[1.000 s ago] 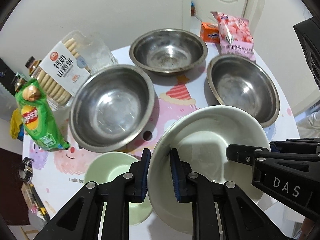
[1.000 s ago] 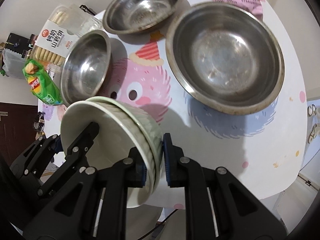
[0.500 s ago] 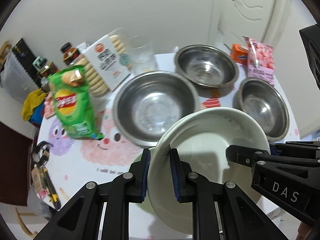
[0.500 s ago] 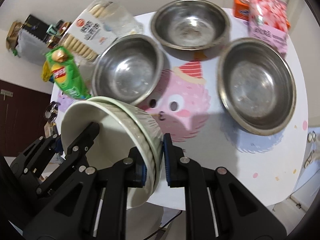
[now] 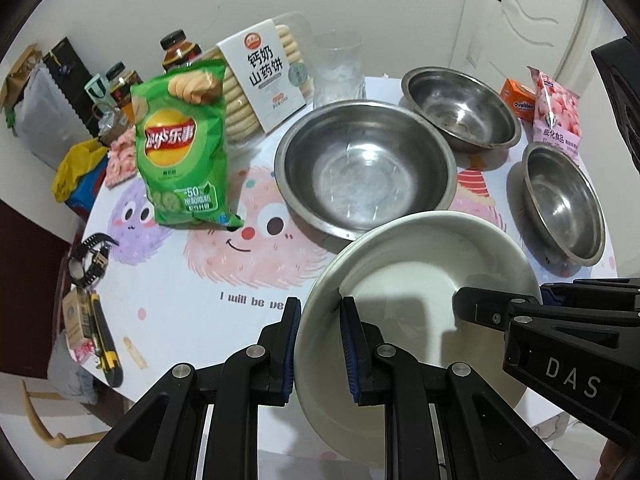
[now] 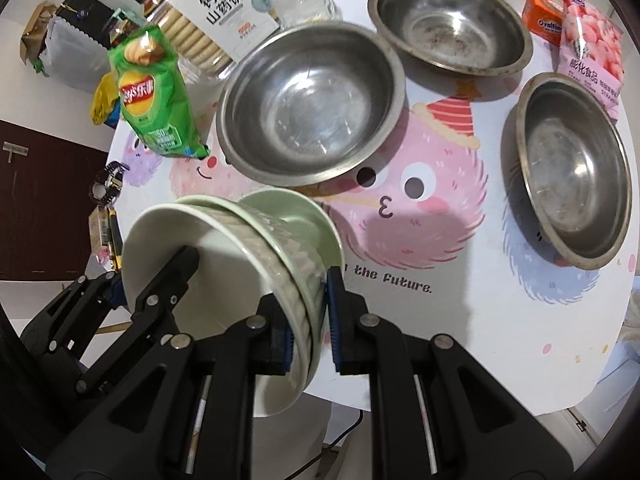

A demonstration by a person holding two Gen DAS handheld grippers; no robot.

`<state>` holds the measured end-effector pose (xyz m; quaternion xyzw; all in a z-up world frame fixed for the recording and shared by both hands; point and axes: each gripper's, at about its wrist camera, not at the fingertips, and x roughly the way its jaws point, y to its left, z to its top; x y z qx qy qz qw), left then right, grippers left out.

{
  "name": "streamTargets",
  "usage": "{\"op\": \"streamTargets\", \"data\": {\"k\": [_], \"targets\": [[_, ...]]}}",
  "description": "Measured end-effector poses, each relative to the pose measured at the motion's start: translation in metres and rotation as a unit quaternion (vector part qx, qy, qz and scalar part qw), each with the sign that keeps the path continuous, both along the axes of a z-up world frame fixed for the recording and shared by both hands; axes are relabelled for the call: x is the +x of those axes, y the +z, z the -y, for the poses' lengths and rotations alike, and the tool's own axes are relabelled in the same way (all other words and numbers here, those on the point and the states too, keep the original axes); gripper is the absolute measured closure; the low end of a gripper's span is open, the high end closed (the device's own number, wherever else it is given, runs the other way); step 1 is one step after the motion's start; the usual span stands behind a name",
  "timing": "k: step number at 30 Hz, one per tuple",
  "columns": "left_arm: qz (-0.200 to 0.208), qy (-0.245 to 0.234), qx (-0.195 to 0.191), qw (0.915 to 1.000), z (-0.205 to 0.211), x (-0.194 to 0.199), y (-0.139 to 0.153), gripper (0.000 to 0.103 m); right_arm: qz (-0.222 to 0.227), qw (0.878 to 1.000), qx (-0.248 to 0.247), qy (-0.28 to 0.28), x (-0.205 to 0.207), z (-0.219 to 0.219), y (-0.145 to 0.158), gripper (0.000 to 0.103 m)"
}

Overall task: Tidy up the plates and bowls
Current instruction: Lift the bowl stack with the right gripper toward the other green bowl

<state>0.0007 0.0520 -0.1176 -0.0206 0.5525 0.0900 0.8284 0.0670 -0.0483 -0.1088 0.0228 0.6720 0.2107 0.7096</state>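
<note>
The left gripper [image 5: 319, 346] was closed on the near rim of the white bowl [image 5: 420, 280], one blue pad outside the wall and one inside. The right gripper [image 6: 309, 320] pinched the opposite side of that same bowl, its pads clamped across the rim of the white bowl and of the pale green bowl [image 6: 304, 220] nested beneath it. Both bowls hung tilted between the two grippers, above the near edge of the round table [image 5: 180, 300].

Just beyond the held bowls sat the large steel bowl [image 5: 366, 168], upright on the cartoon-printed tabletop. Ahead and to the right of the right gripper lay a second steel bowl [image 6: 572, 168], and farther off, behind the large one, a third steel bowl [image 6: 448, 24]. To the left of the left gripper a green chip bag [image 5: 182, 144] stood propped up, with a box of biscuits [image 5: 260, 76] and a clear plastic container [image 5: 338, 68] behind it. At the far right edge were a pink snack bag [image 5: 556, 112] and a small orange box [image 5: 518, 100]. A wristwatch [image 5: 90, 258] lay near the table's left rim.
</note>
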Motion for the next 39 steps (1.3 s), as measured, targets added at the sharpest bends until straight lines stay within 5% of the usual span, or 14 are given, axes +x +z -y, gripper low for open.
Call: {"op": "streamTargets", "data": {"k": [39], "targets": [[-0.031,-0.001,-0.028,0.9991,-0.019,0.024,-0.041,0.082,-0.045,0.998,-0.033,-0.016,0.016,-0.017,-0.037,0.085]]}}
